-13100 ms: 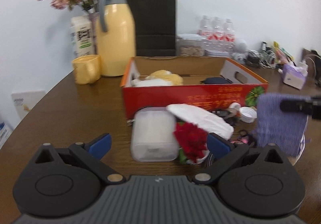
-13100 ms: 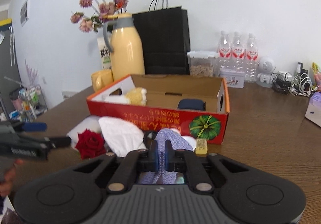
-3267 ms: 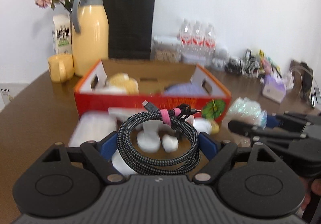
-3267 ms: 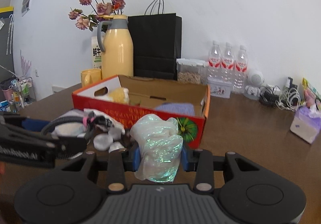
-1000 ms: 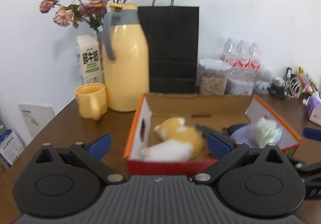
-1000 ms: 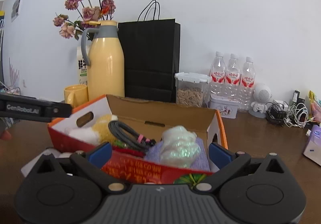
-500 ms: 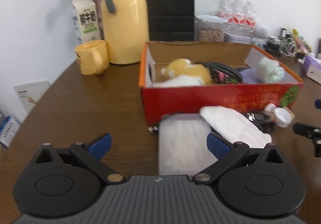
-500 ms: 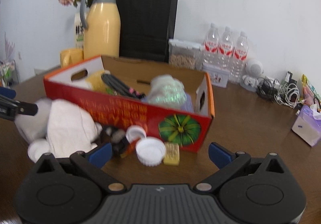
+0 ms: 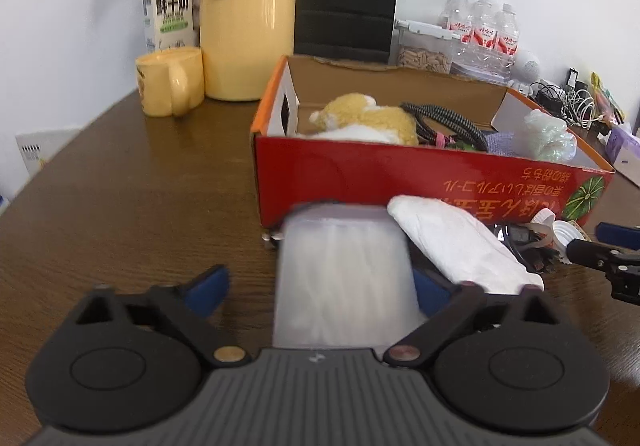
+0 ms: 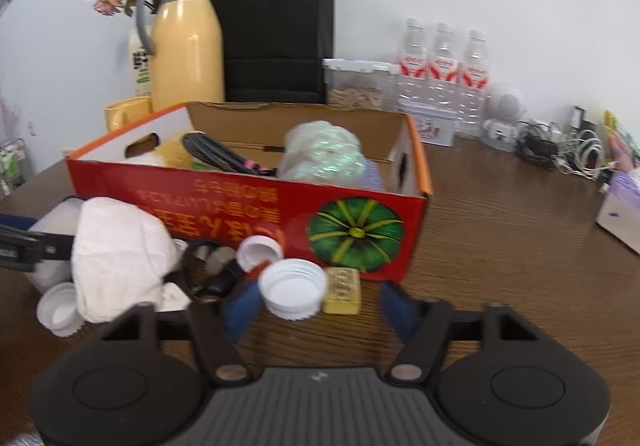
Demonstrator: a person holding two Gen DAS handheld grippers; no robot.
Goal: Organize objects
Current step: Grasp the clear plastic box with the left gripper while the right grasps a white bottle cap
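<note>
A red cardboard box (image 9: pixel 400 182) (image 10: pixel 224 190) on the brown table holds a yellow plush toy (image 9: pixel 368 118), a coiled black cable (image 9: pixel 444 122), a purple cloth and an iridescent plastic bag (image 10: pixel 324 154). My left gripper (image 9: pixel 320 286) is open around a translucent white plastic box (image 9: pixel 344 278), its fingers on either side. A white folded cloth (image 9: pixel 452 242) (image 10: pixel 120 250) lies beside it. My right gripper (image 10: pixel 318 306) is open, with a large white bottle cap (image 10: pixel 292 288) and a small yellow block (image 10: pixel 343 290) between its fingers.
Behind the box stand a yellow thermos (image 9: pixel 248 10), a yellow mug (image 9: pixel 170 80), a milk carton (image 9: pixel 168 6), a black paper bag (image 10: pixel 276 34), a clear jar (image 10: pixel 356 86) and water bottles (image 10: pixel 444 66). More caps and dark small items (image 10: pixel 216 270) lie beside the cloth.
Both grippers have dropped lower and moved in on the items before the box. The left now straddles the plastic box; the right now straddles the white cap.
</note>
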